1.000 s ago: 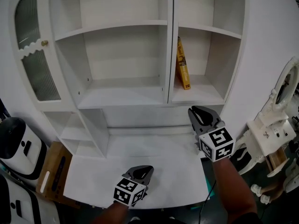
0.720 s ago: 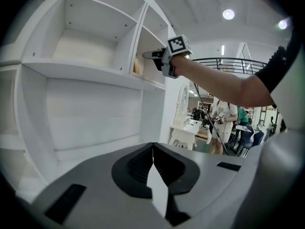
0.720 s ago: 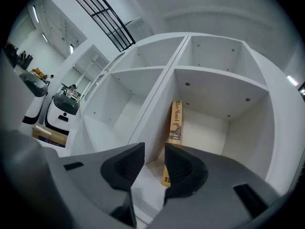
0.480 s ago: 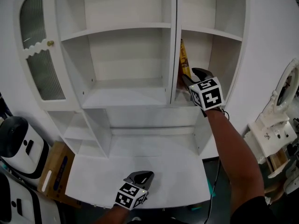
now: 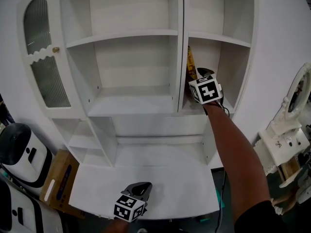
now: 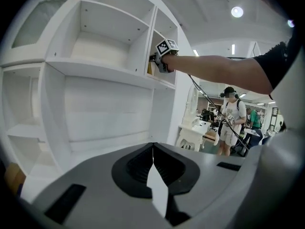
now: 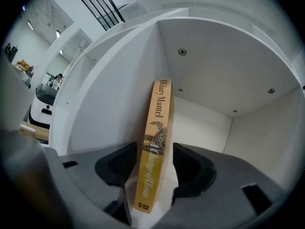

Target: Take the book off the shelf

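A yellow book (image 5: pixel 191 63) stands upright in the right compartment of the white shelf unit (image 5: pixel 216 104), leaning against the divider. Its spine (image 7: pixel 158 116) faces me in the right gripper view. My right gripper (image 5: pixel 198 72) is at the compartment's mouth. Its jaws have just been opening and now stand open, one on each side of the spine (image 7: pixel 153 151), with a small gap to the right jaw. My left gripper (image 5: pixel 141 187) hovers low over the desk's near edge, its jaws shut and empty (image 6: pixel 152 146). From there the right gripper (image 6: pixel 159 64) shows up at the shelf.
The left compartments (image 5: pixel 131 96) hold nothing. An arched glass door (image 5: pixel 41 57) flanks them. A white desk surface (image 5: pixel 160 171) lies below. A white rounded device (image 5: pixel 19 152) and a wooden box (image 5: pixel 56 174) sit left, white ornate furniture (image 5: pixel 286 137) right. A person (image 6: pixel 233 123) stands far off.
My right gripper rose from above the desk into the right compartment and opened round the book's spine. The left gripper slid a little toward the desk's near edge.
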A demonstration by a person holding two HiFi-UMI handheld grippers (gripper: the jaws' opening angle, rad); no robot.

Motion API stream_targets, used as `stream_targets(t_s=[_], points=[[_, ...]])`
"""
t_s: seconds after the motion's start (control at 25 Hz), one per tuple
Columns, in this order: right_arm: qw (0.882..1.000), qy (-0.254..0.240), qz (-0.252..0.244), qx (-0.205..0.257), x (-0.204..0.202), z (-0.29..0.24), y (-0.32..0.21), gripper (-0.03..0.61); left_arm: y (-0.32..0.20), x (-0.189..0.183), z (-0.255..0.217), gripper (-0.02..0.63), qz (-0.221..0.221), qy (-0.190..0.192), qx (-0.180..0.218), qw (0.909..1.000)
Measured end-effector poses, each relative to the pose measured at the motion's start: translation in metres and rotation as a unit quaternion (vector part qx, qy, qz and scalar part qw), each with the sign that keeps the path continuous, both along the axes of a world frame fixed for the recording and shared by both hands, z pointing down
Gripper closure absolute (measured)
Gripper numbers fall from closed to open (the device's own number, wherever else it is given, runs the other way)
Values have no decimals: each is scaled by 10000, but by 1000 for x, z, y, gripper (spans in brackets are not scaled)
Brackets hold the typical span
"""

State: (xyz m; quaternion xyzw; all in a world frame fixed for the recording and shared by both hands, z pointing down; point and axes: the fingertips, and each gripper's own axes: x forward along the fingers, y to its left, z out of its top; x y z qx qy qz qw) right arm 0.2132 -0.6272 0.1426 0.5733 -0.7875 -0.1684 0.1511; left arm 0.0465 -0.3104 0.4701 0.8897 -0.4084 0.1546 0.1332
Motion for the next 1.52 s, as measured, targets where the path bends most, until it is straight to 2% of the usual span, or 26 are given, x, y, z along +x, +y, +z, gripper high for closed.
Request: stream_targets(t_s=[0.28, 0.48, 0.52, 0.56, 0.72, 1.2, 1.52], points=[[9996, -145, 177, -176, 5, 5, -20, 351, 11, -18, 1, 603, -276, 73, -15, 9996], [9993, 109, 350, -49, 5, 2, -22, 353, 16, -28, 5, 603, -405, 128, -47, 9991], [9992, 104, 379, -12, 5, 1, -22, 357, 17, -31, 5, 603, -431, 135, -48, 9990], [9991, 68, 410, 24, 6, 0, -21, 388, 17, -33, 5, 603, -452, 141, -47, 9989], [9984, -100, 536, 123, 17, -3, -16, 417, 17, -37, 5, 603, -472, 168, -31, 9987], [9970, -393, 625, 227, 42, -8, 17, 422, 12, -27, 1, 603, -118, 226, 12, 9997], [9972, -275, 505, 476, 48, -9, 60, 422, 6, -13, 2, 603, 188, 203, 8, 9996]])
